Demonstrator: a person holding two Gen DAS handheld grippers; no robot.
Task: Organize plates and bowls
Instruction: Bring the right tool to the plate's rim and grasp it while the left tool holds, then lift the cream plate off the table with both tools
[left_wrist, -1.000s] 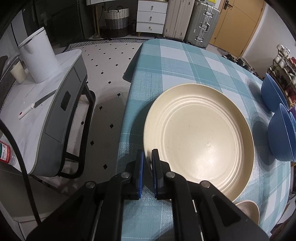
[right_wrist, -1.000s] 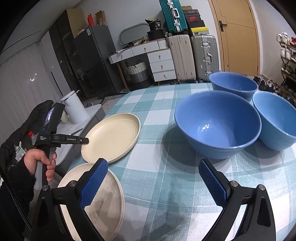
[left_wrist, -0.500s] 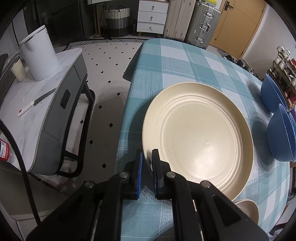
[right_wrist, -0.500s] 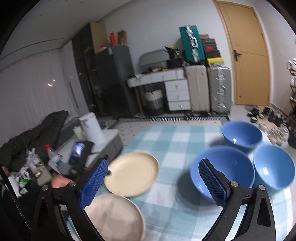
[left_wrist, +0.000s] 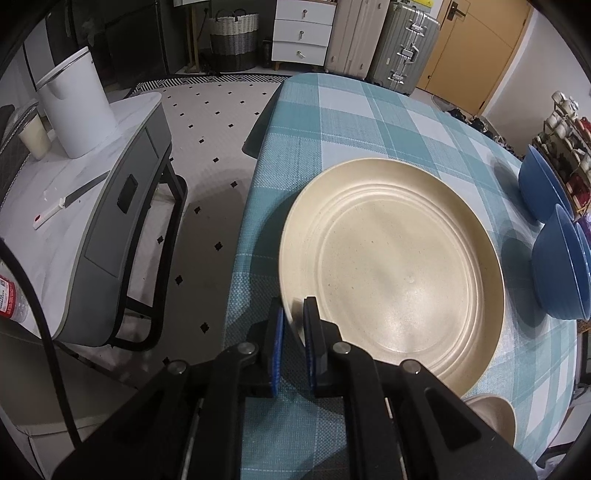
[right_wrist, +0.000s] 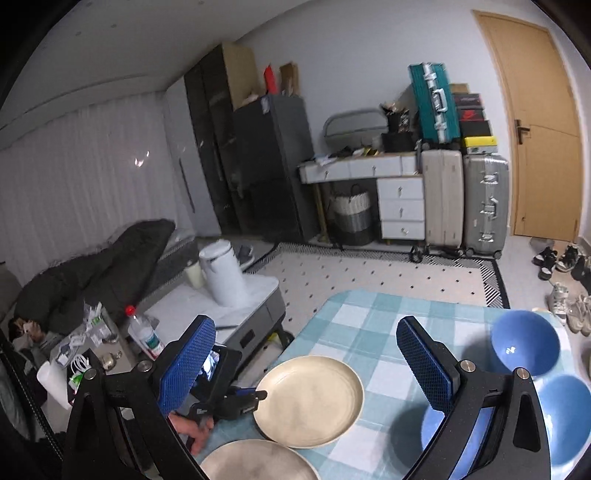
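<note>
My left gripper (left_wrist: 293, 326) is shut on the near rim of a cream plate (left_wrist: 395, 266), which tilts up off the checked tablecloth (left_wrist: 332, 122). The same plate (right_wrist: 310, 400) and left gripper (right_wrist: 258, 397) show in the right wrist view. A second cream plate (right_wrist: 255, 461) lies nearer; its edge shows in the left wrist view (left_wrist: 491, 413). Three blue bowls (right_wrist: 526, 347) (right_wrist: 565, 417) (right_wrist: 430, 424) stand to the right; two show in the left wrist view (left_wrist: 541, 184) (left_wrist: 561, 269). My right gripper (right_wrist: 306, 365) is open and empty, high above the table.
A grey side table (left_wrist: 92, 206) with a white kettle (left_wrist: 75, 107), a cup and a knife stands left of the dining table. A water bottle (right_wrist: 142, 334) stands beside it. Suitcases (right_wrist: 484, 203), drawers and shoes (right_wrist: 561, 258) lie beyond on the tiled floor.
My right gripper has risen high and pulled back from the bowls, still open. My left gripper stays shut on the plate, whose near rim has lifted slightly.
</note>
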